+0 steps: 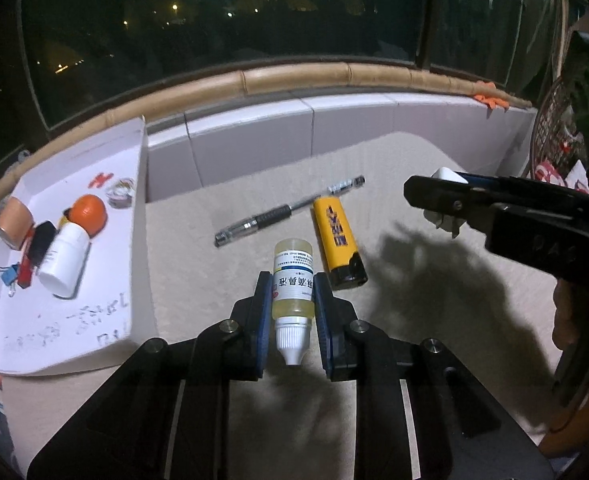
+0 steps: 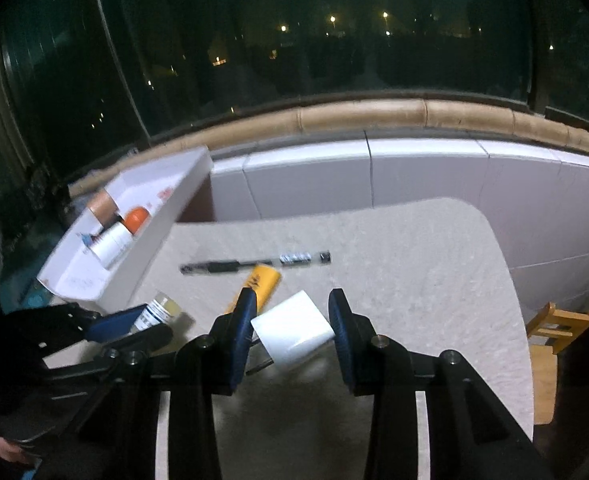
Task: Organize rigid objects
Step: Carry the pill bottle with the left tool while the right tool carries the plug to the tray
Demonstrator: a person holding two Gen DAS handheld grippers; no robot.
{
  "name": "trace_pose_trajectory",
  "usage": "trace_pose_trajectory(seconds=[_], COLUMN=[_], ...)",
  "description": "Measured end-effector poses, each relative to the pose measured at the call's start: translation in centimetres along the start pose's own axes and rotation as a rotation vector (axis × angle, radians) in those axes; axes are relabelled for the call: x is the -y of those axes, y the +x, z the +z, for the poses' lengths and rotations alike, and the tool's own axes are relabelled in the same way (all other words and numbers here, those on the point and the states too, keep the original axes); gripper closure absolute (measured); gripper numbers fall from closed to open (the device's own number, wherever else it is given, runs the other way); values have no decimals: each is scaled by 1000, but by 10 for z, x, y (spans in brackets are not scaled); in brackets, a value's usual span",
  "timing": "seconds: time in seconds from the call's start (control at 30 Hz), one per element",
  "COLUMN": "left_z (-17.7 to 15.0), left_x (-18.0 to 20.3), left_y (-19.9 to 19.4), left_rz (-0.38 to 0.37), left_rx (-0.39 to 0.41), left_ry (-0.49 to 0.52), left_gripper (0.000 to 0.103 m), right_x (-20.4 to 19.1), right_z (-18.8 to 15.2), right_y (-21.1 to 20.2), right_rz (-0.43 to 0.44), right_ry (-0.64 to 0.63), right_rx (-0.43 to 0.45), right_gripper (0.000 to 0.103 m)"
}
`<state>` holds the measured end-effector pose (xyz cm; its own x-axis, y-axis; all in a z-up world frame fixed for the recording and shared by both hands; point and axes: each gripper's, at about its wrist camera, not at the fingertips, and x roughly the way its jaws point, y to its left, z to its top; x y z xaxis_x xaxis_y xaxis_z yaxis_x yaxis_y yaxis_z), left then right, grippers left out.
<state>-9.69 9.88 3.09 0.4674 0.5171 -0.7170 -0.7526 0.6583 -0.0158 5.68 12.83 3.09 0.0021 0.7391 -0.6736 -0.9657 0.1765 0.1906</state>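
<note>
My left gripper [image 1: 292,285] is shut on a small bottle of yellowish liquid [image 1: 293,276], its white cap pointing back toward the camera, just above the beige table [image 1: 414,168]. My right gripper [image 2: 292,308] is shut on a white plug adapter [image 2: 294,330], tilted, with its metal prongs to the lower left. In the left wrist view the right gripper [image 1: 438,196] hovers at the right, off the table. A pen [image 1: 290,210] and a yellow lighter [image 1: 338,248] lie on the table. The left gripper [image 2: 134,324] shows at the lower left of the right wrist view.
A white cardboard box [image 1: 74,320] at the left holds an orange-capped white bottle [image 1: 66,256], a tape roll [image 1: 12,222] and small clips. A white tiled ledge [image 1: 354,128] and a dark window stand behind. A small wooden stool [image 2: 562,324] sits past the table's right edge.
</note>
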Motion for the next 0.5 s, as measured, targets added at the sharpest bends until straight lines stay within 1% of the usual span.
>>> trace_pose_trajectory(seconds=[0.2, 0.5], left_z=[1, -6], left_x=[-9, -29], left_y=[-17, -33], left_rz=[5, 22], left_rx=[39, 64], left_ry=[-22, -62], left_gripper=[84, 84], right_x=[-20, -49], right_z=[9, 14], right_y=[-19, -21], right_rz=[26, 58], right_ry=[-15, -51], right_rx=[54, 70], right_gripper=[66, 66])
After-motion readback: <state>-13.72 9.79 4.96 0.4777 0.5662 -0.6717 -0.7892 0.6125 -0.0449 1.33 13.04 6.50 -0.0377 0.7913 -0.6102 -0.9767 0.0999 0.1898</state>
